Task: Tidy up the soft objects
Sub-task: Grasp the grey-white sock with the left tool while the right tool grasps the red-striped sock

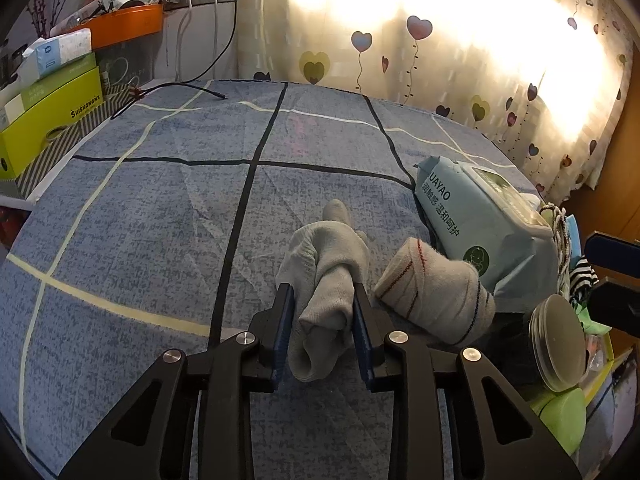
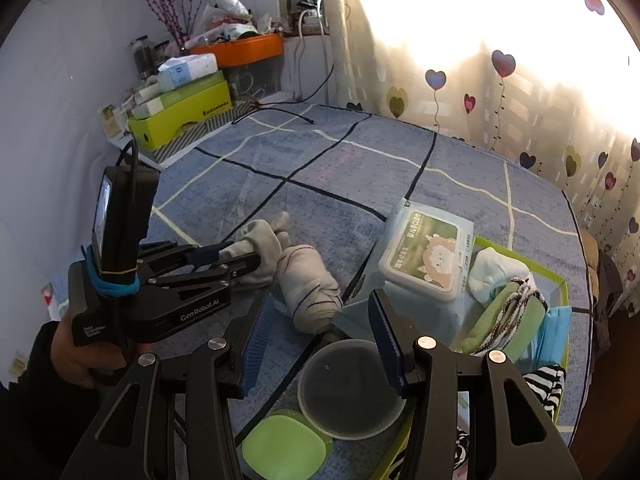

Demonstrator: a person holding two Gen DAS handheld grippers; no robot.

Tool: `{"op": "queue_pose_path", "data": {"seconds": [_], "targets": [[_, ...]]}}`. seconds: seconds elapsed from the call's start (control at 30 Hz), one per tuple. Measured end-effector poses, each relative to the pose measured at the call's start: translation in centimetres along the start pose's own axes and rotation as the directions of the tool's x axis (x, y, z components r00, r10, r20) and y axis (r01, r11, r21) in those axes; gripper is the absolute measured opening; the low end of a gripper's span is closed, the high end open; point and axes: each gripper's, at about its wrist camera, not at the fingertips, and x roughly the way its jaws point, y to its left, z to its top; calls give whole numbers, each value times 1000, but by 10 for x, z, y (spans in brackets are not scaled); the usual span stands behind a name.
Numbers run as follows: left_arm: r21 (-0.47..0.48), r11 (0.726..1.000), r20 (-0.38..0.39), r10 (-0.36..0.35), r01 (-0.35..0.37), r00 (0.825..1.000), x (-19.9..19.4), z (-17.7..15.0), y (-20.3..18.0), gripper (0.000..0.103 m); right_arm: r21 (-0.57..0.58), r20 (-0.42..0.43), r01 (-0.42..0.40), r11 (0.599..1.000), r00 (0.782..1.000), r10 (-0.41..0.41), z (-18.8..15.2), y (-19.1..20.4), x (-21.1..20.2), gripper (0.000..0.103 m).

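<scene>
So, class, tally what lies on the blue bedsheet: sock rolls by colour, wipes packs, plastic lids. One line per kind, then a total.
grey sock roll: 1
beige striped sock roll: 1
wipes pack: 1
plastic lids: 2 (round clear lid, green lid)
Total: 5

Strong daylight glares through the curtain [image 1: 460, 60], blowing out the upper right of both views. The bedspread [image 1: 160, 200] stays evenly lit; fisheye edges bend and darken.
</scene>
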Motion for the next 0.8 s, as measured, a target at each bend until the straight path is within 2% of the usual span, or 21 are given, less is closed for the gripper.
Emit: {"op": "queue_pose_path", "data": {"seconds": [0.27,0.57,0.8], "targets": [[-68,998,48,-2,6,999,-13,-2,17,27,-146,-114,-23,989,993,7,20,15,35,49],[-94,995,66,-25,31,998,-18,-3,24,27,-248,-296,-49,968,955,-27,21,24,97,49],[-98,994,62,-36,42,997,-17,-3,24,27,-265,-335,-18,964,939,-74,24,20,116,50]]}}
